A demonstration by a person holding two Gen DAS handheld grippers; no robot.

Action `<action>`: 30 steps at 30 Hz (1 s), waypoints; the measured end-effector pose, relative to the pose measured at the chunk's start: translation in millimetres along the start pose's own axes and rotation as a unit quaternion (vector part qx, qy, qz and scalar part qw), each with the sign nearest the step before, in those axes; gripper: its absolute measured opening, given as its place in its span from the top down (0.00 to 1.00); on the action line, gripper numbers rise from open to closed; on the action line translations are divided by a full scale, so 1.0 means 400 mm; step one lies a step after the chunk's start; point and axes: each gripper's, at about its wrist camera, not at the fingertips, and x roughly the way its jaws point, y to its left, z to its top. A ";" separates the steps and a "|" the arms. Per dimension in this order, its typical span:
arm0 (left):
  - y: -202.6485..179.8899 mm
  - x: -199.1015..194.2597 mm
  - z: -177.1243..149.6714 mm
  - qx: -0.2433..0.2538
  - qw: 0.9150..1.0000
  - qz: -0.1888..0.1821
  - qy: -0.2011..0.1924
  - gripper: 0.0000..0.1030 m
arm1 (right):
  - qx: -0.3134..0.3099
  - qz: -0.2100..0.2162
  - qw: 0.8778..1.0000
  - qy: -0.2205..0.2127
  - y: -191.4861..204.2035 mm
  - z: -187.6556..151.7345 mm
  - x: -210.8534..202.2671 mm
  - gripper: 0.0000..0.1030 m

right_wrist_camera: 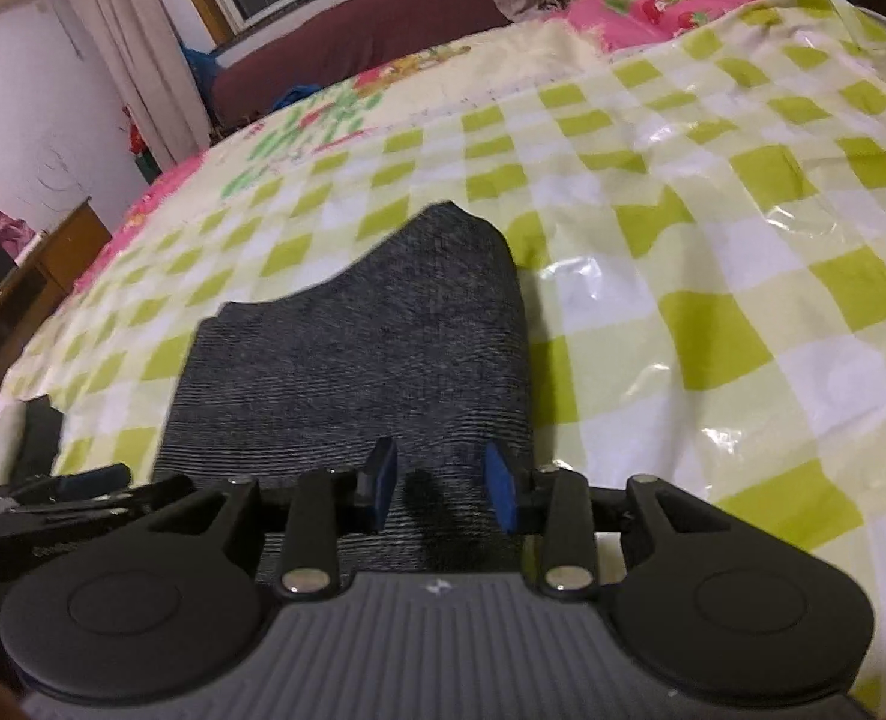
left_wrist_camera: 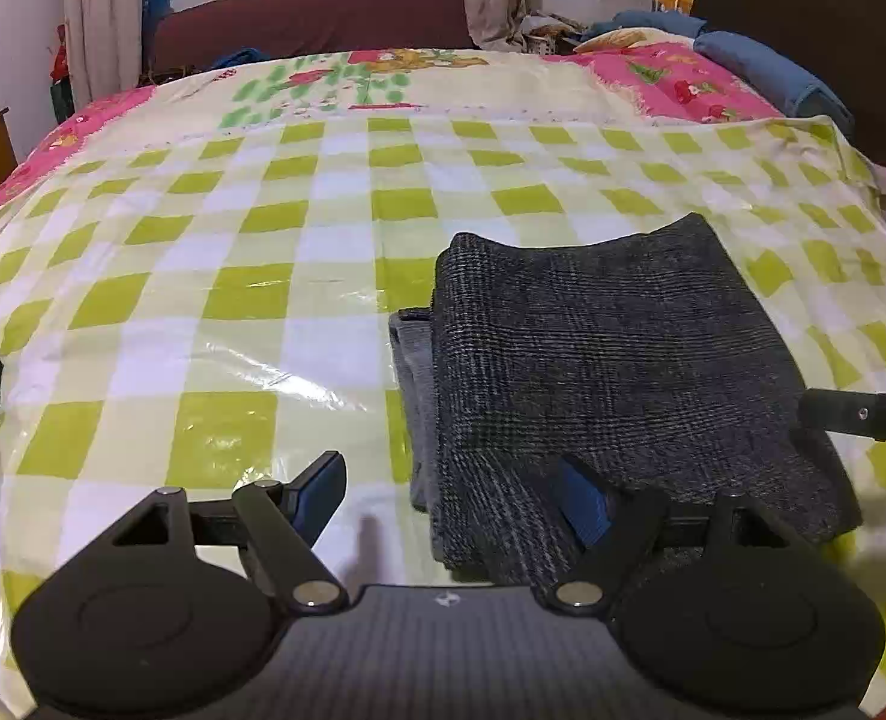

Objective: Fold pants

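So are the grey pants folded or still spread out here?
Folded. The pants lie as a compact stacked bundle on the checked cover, with layered edges showing along the left side.

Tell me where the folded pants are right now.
The folded pants lie on the green-checked plastic sheet covering the bed, right of centre in the left wrist view, just ahead of both grippers.

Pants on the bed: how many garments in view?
1. The folded grey pants lie on the checkered sheet, just ahead of both open grippers; same pants in right wrist view. Nothing else visible.
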 end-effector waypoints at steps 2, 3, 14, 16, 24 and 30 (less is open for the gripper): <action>-0.009 -0.012 -0.004 0.003 1.000 0.001 0.000 0.13 | -0.004 0.004 1.000 -0.004 0.011 -0.007 -0.010 0.66; -0.013 -0.019 -0.007 0.005 1.000 0.001 -0.002 0.13 | -0.004 0.005 1.000 -0.006 0.017 -0.014 -0.015 0.66; -0.047 -0.068 -0.006 0.026 0.999 -0.002 -0.029 0.13 | -0.009 0.034 0.999 -0.004 0.054 -0.029 -0.034 0.66; -0.049 -0.070 -0.005 0.026 0.999 -0.003 -0.031 0.13 | -0.011 0.035 0.999 0.000 0.055 -0.033 -0.030 0.66; -0.032 -0.043 0.001 0.027 0.999 -0.005 -0.029 0.13 | 0.012 0.026 1.000 -0.005 0.007 -0.012 -0.011 0.65; 0.021 0.011 0.007 -0.005 0.999 -0.031 -0.027 0.13 | 0.040 0.030 0.999 0.003 -0.074 0.025 0.052 0.55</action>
